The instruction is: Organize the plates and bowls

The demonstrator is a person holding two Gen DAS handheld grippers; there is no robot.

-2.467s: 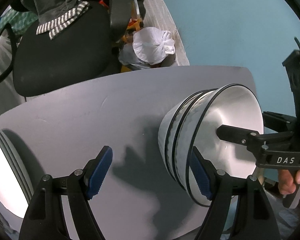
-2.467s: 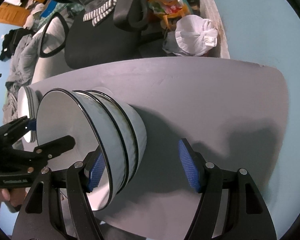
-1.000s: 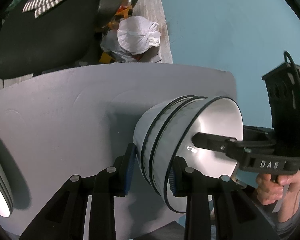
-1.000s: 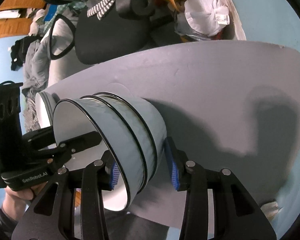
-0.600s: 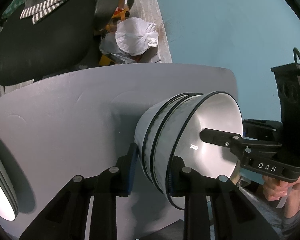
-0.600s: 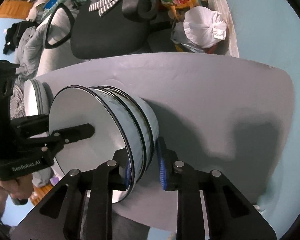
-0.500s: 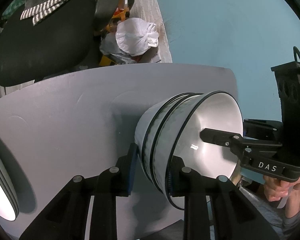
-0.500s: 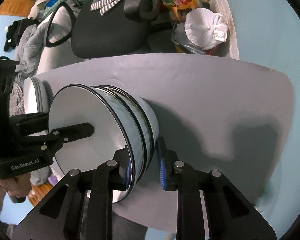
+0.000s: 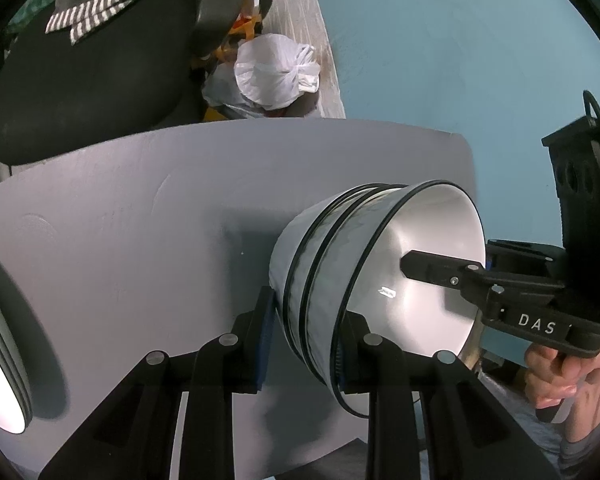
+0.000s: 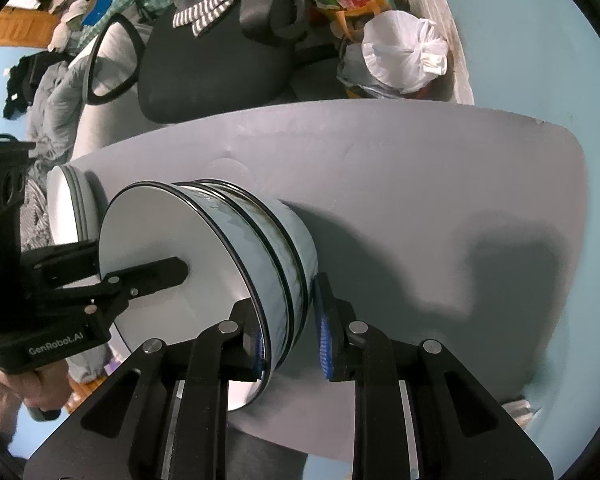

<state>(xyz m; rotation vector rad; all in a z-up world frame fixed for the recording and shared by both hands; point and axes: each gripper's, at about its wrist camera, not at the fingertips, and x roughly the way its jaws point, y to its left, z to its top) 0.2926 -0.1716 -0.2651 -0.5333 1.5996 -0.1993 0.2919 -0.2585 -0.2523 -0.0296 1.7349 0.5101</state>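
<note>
Both tongs clamp one stack of bowls (image 9: 320, 276) from opposite sides: the left gripper (image 9: 302, 342) is nearly closed, one pad inside the top bowl and one outside the stack's wall, and the right gripper (image 10: 290, 336) pinches the far side likewise. That stack sits on the grey table (image 10: 420, 184), with a stack of plates (image 10: 66, 208) near the table's left edge
</note>
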